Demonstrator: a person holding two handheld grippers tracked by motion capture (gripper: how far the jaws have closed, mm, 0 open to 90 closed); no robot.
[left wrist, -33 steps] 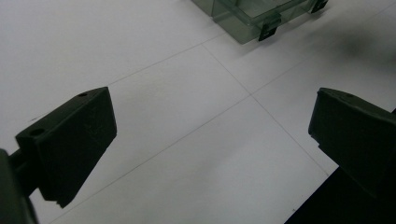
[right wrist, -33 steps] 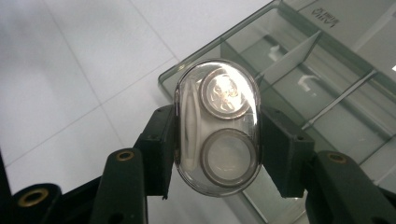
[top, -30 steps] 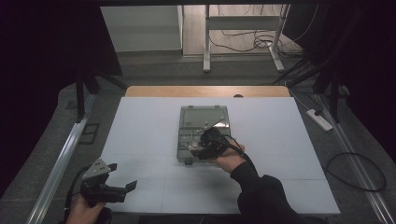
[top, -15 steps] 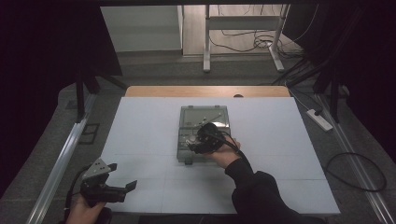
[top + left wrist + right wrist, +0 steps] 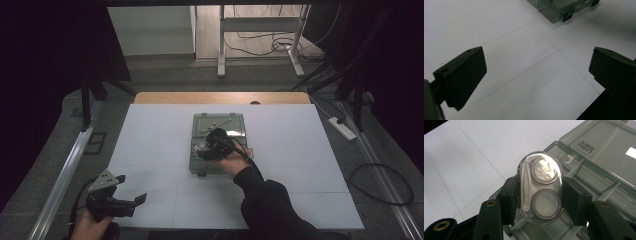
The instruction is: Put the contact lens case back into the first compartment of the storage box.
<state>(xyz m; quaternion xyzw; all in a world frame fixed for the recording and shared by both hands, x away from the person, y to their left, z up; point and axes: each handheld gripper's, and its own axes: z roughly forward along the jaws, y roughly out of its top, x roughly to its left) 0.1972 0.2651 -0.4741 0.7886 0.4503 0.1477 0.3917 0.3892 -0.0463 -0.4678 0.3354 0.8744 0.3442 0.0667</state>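
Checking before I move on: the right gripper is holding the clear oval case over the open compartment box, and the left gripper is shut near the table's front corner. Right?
Not quite. The left gripper is open: the left gripper view shows its jaws standing wide apart over bare white table. The rest holds: the right gripper clamps the clear oval case over the open compartment box.

Bare white bench point(image 5: 150, 135) lies all around my left gripper point(image 5: 131, 192), its jaws wide apart over nothing. The open grey box point(image 5: 218, 125) mid-bench blocks the centre, my right gripper point(image 5: 206, 150) above it.
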